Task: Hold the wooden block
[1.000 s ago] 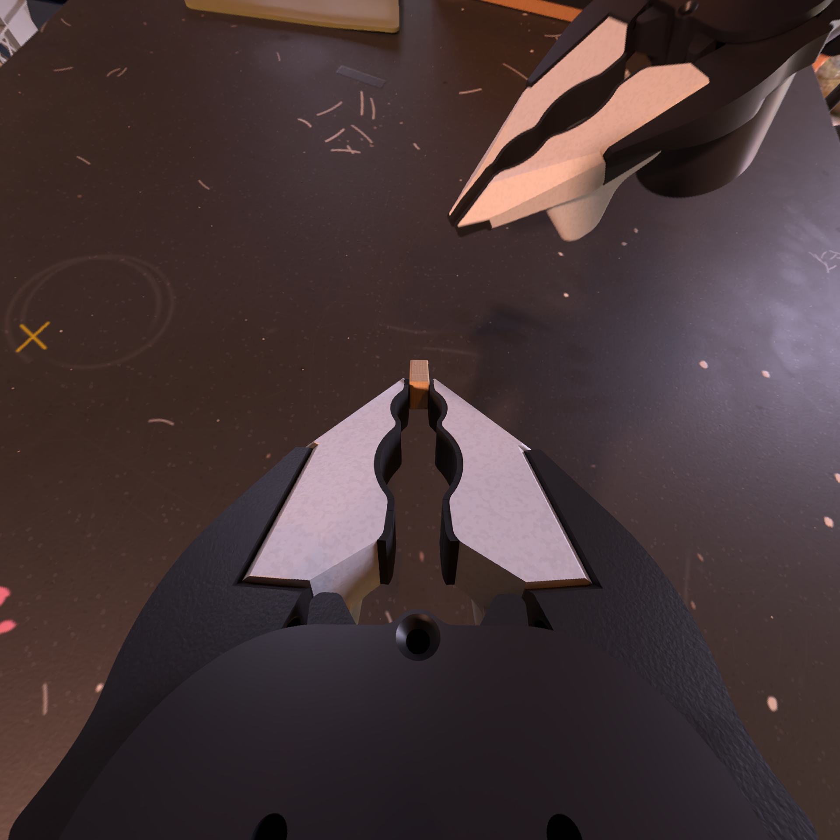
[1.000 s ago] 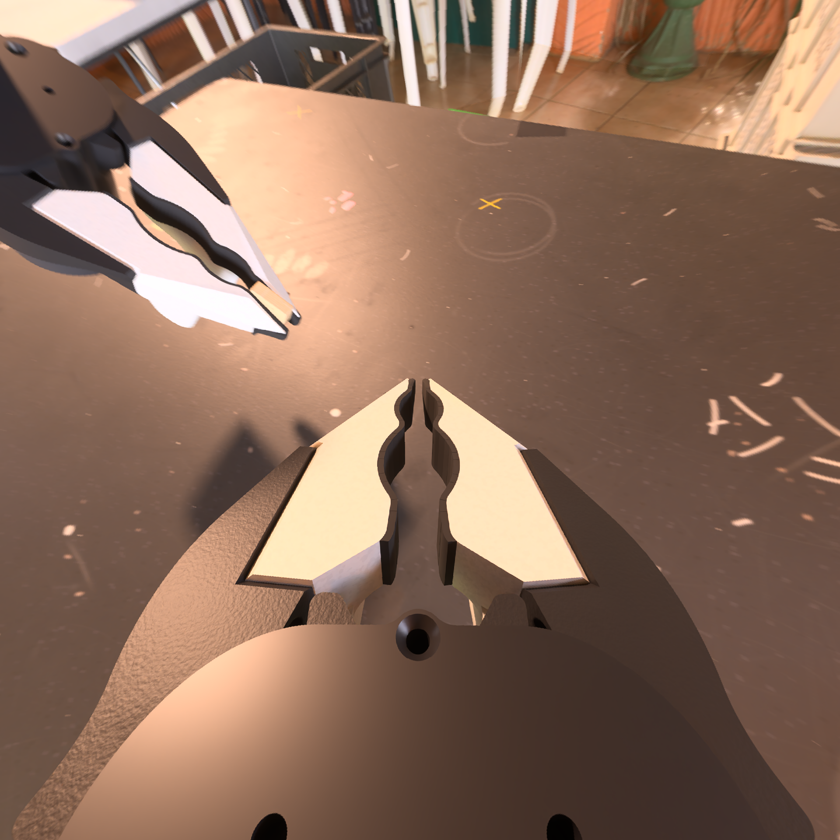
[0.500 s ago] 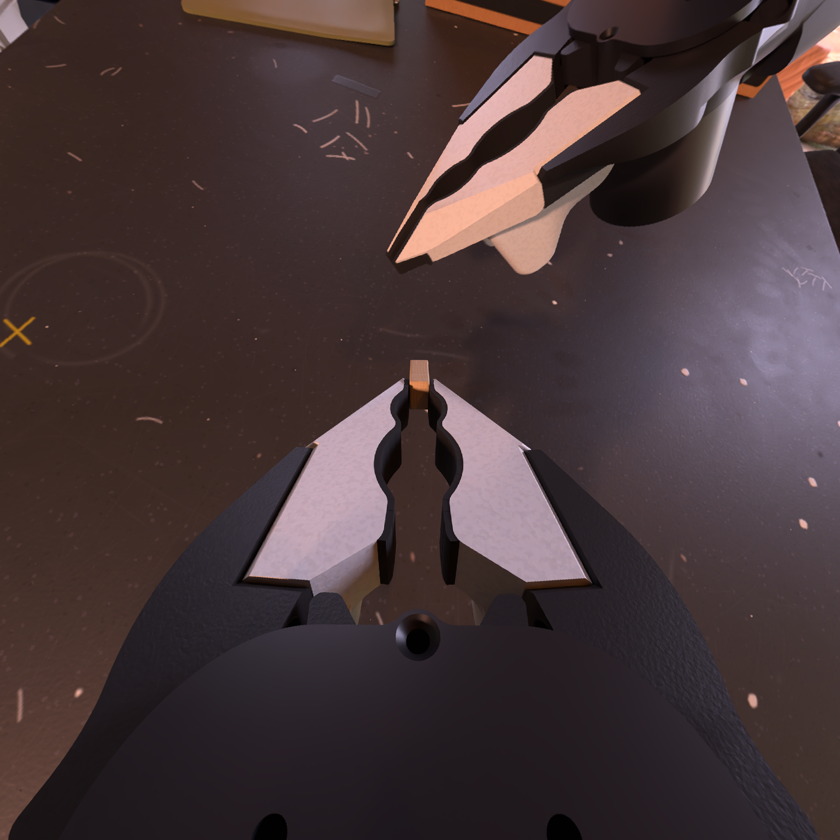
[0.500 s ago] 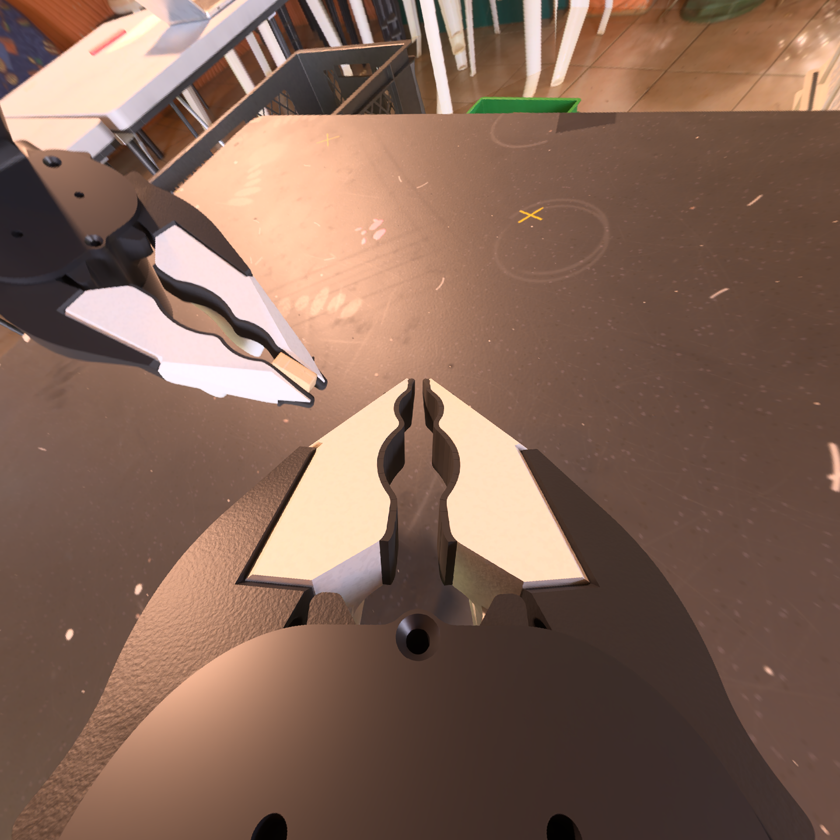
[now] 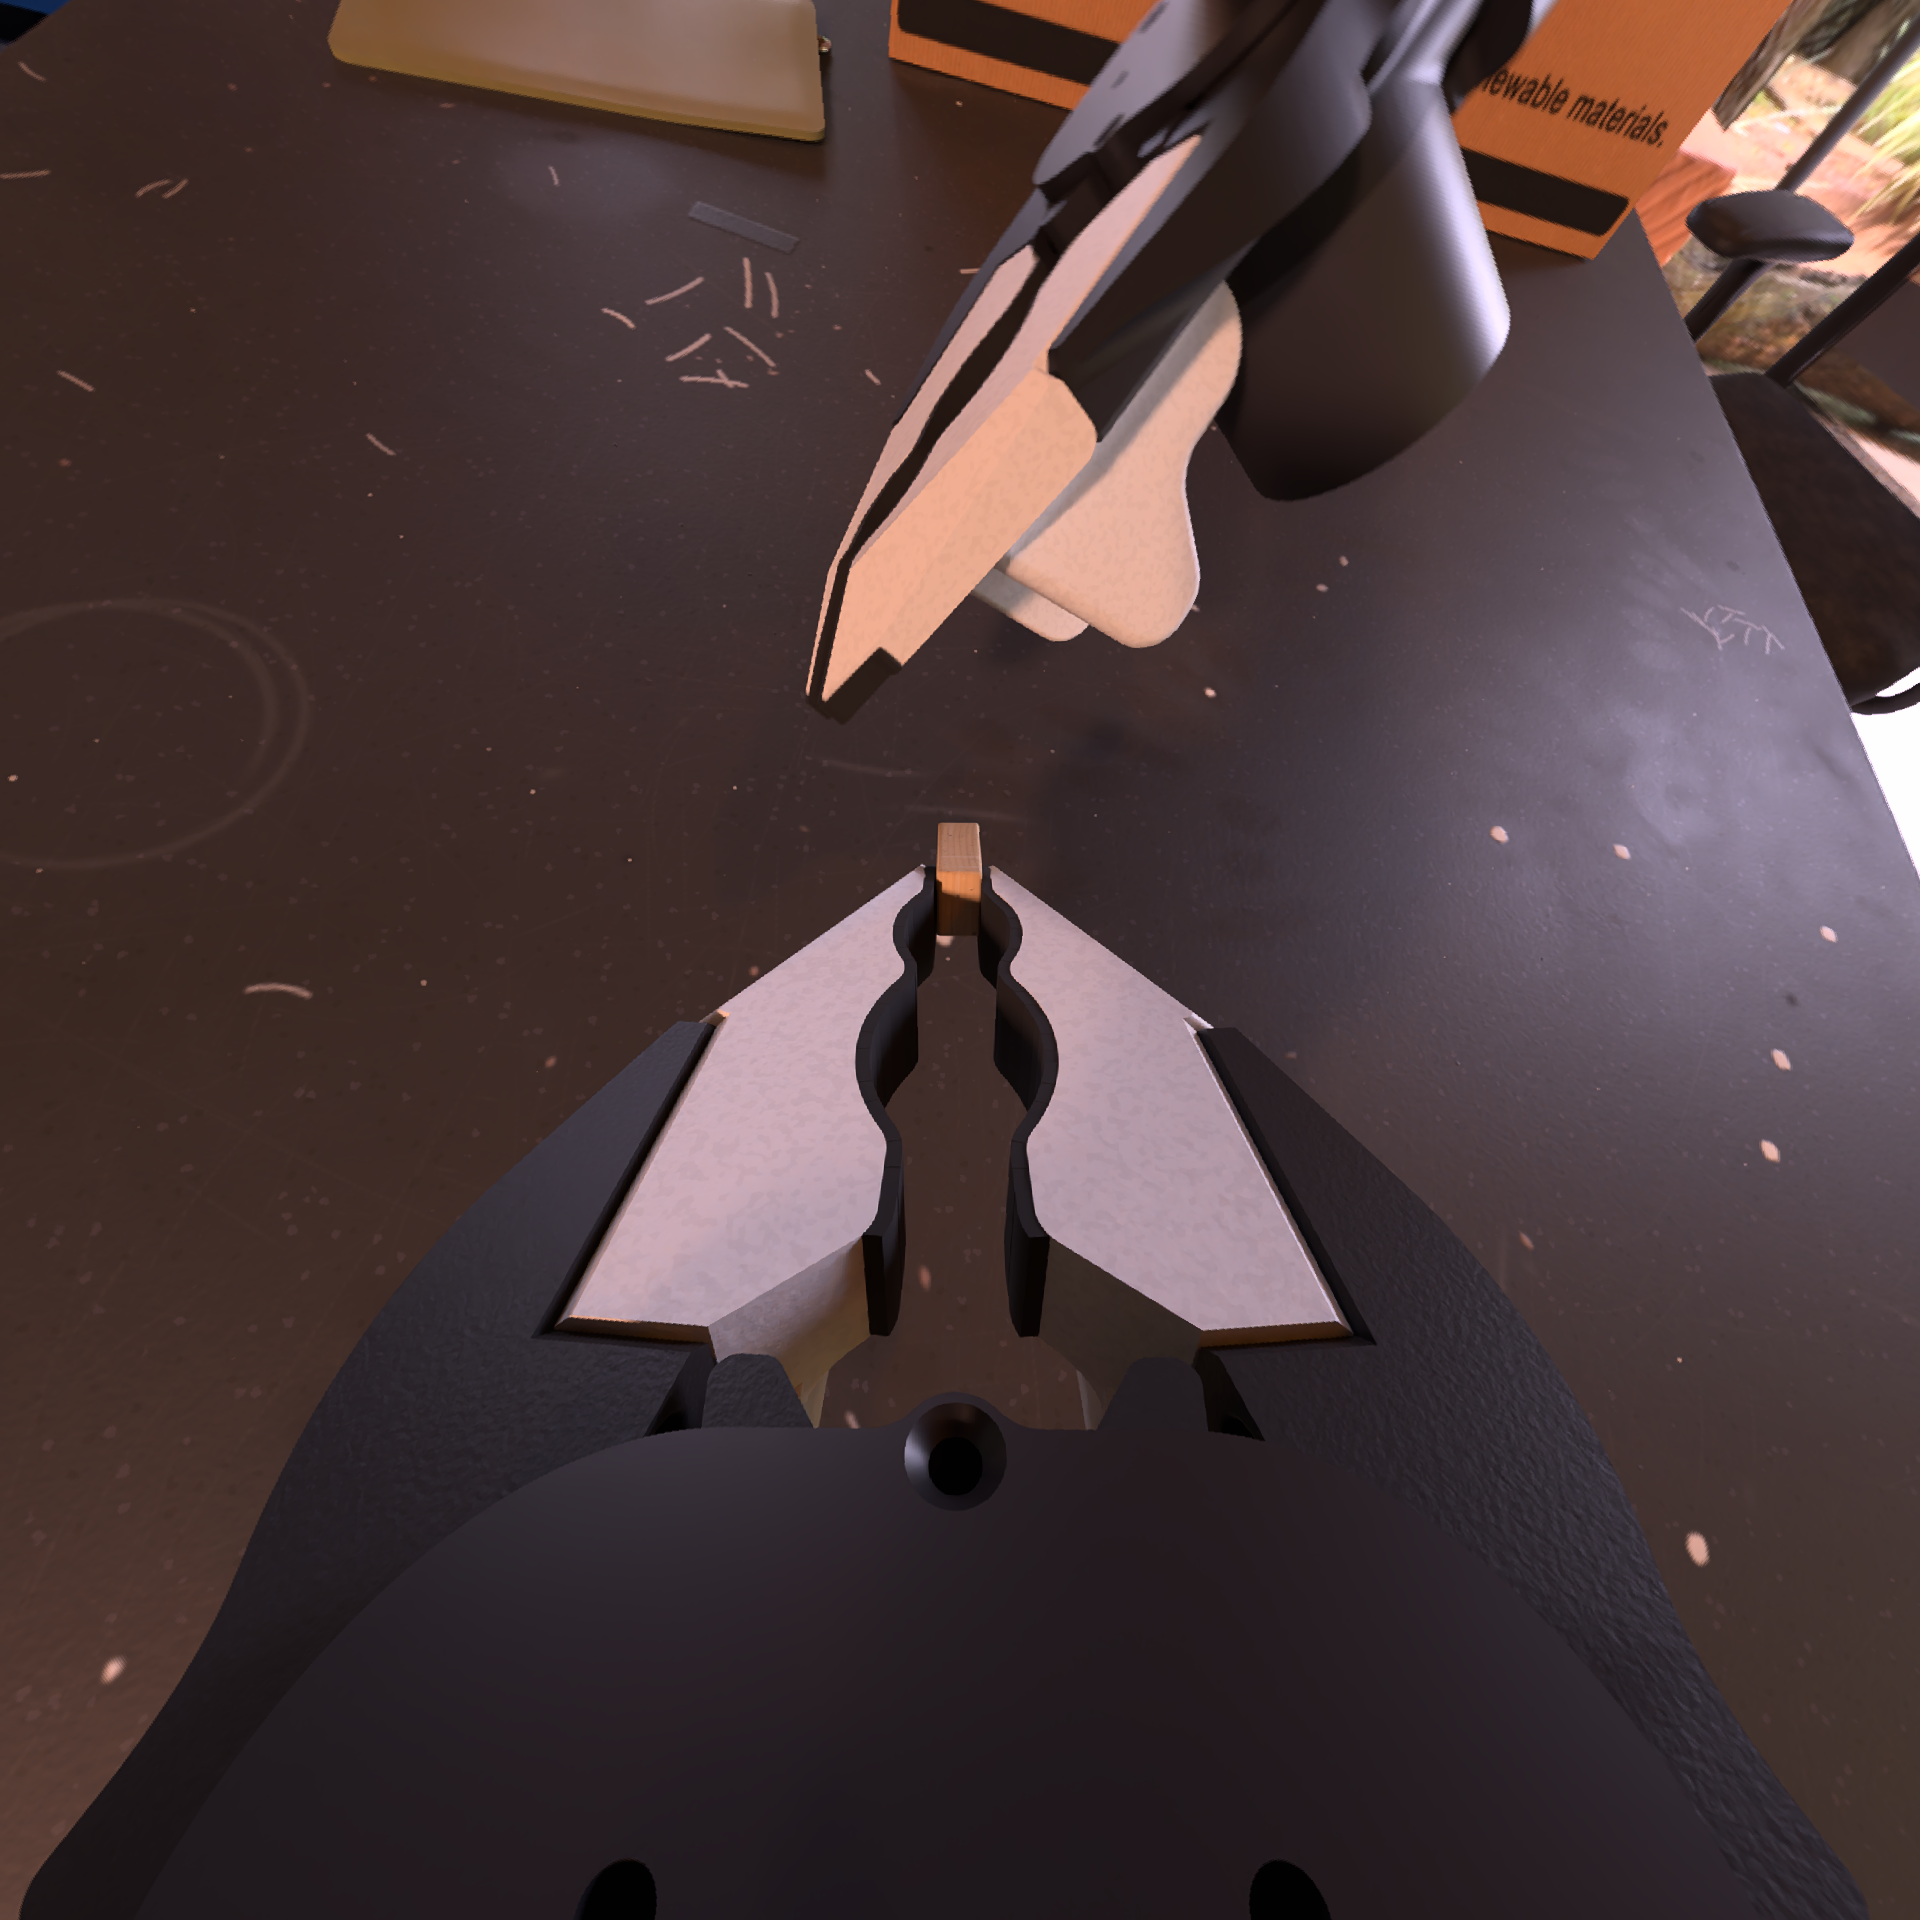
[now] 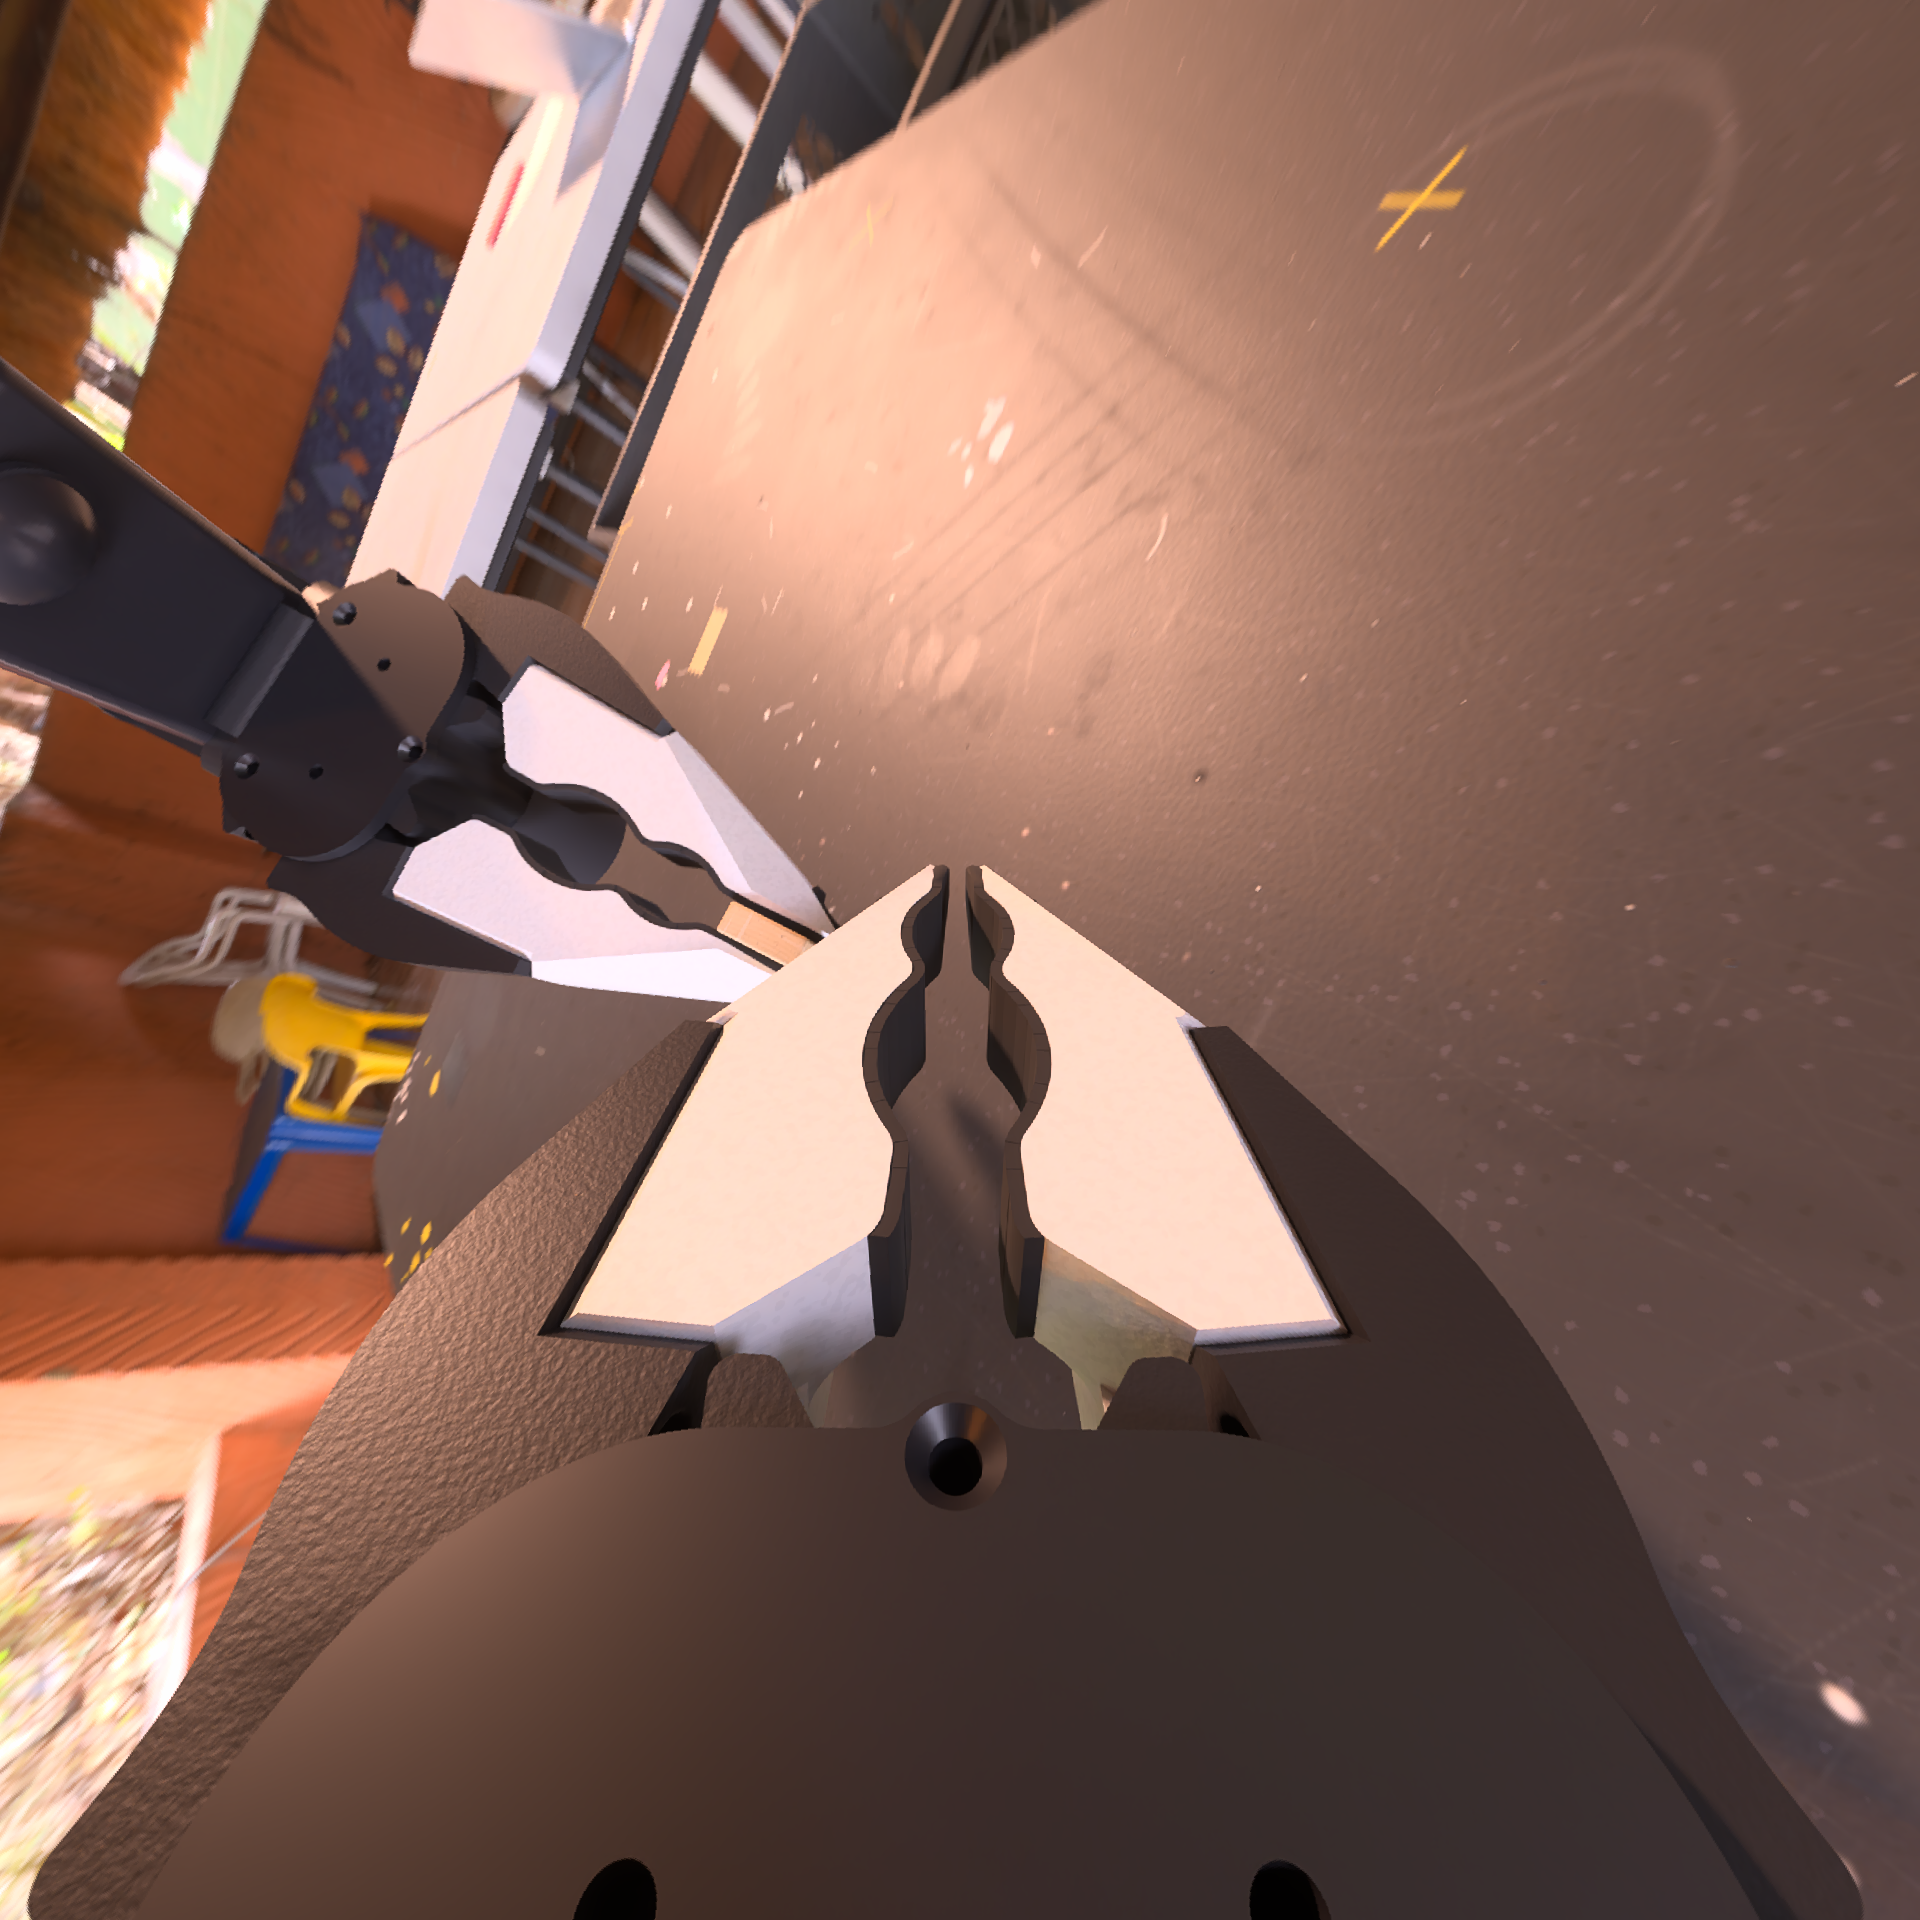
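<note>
A small wooden block is pinched between the tips of my left gripper, which is shut on it above the dark table. The block stands out past the fingertips. My right gripper shows in the left wrist view, shut and empty, rolled on its side, tips just beyond and above the block. In the right wrist view my right gripper is shut and empty. The left gripper lies at its left with the block in its tips, close to my right fingertips.
A pale flat pad and an orange box lie at the table's far edge. A yellow cross inside chalk rings marks the table. A grey bench and a yellow and blue object stand beyond the table edge.
My right gripper has rolled onto its side and moved closer to the left gripper's tips. The left gripper still holds the block in the same grip.
</note>
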`<action>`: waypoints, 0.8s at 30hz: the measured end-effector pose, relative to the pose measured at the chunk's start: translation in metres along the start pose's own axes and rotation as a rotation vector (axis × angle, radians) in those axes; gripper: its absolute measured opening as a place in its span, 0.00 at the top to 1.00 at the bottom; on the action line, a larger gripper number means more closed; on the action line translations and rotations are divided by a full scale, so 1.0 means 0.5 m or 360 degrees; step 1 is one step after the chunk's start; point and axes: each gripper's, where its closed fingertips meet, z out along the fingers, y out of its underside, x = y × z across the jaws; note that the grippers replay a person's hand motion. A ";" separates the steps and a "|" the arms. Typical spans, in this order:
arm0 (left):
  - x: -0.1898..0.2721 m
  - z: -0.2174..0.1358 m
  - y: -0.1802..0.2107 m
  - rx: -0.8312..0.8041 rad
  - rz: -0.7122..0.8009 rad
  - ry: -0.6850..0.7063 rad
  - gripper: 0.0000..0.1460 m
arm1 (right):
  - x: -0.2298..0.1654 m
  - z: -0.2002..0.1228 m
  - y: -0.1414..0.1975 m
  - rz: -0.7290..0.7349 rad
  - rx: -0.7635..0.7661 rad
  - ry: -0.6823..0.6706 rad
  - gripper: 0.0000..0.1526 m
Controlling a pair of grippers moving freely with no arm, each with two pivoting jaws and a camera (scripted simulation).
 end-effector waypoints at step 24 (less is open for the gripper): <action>0.002 0.006 0.004 -0.0061 0.0155 -0.0077 0.96 | -0.003 0.006 0.024 -0.0236 -0.0509 0.0402 0.98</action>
